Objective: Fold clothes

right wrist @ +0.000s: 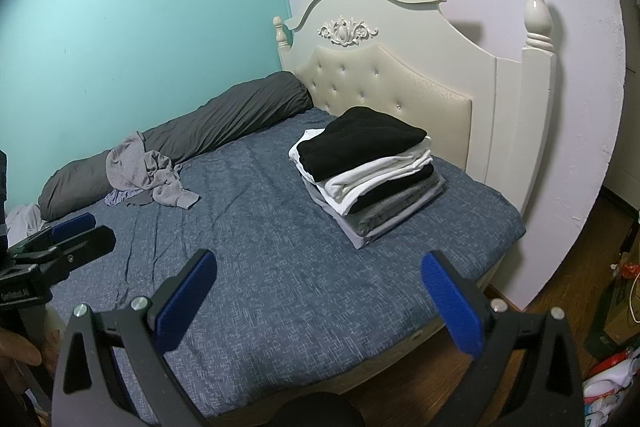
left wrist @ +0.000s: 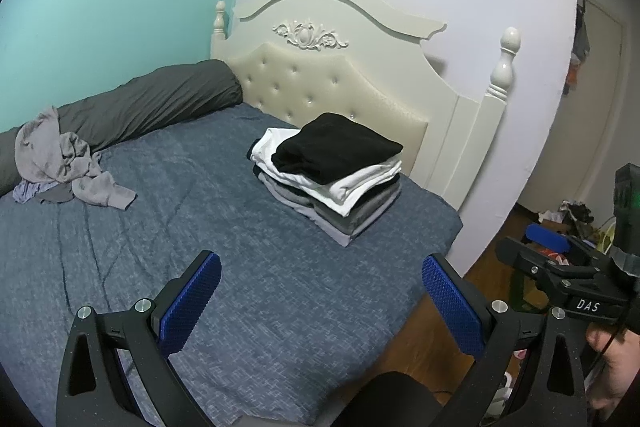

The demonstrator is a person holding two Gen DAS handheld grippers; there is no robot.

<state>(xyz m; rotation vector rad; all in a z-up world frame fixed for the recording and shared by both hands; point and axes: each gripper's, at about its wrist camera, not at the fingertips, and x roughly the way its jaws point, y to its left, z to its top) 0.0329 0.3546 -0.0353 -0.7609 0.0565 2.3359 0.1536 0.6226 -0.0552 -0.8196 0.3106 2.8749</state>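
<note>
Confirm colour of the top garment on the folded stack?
Black. The top garment sits on a white one in the folded stack; clearest in the right wrist view.

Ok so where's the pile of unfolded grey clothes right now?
The crumpled grey clothes lie on the far left side of the bed in both wrist views, against the dark grey rolled duvet, well apart from the folded stack.

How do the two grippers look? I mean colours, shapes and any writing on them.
Both the left gripper and the right gripper have black, speckled frames with triangular cut-outs and silver round bolts. Their fingers carry long blue pads with a fine dotted texture. Seen from the side, the right gripper shows a white "DAS" label, and the left one has white lettering that is partly cut off. A thin dark cable hangs beside the right gripper.
</note>
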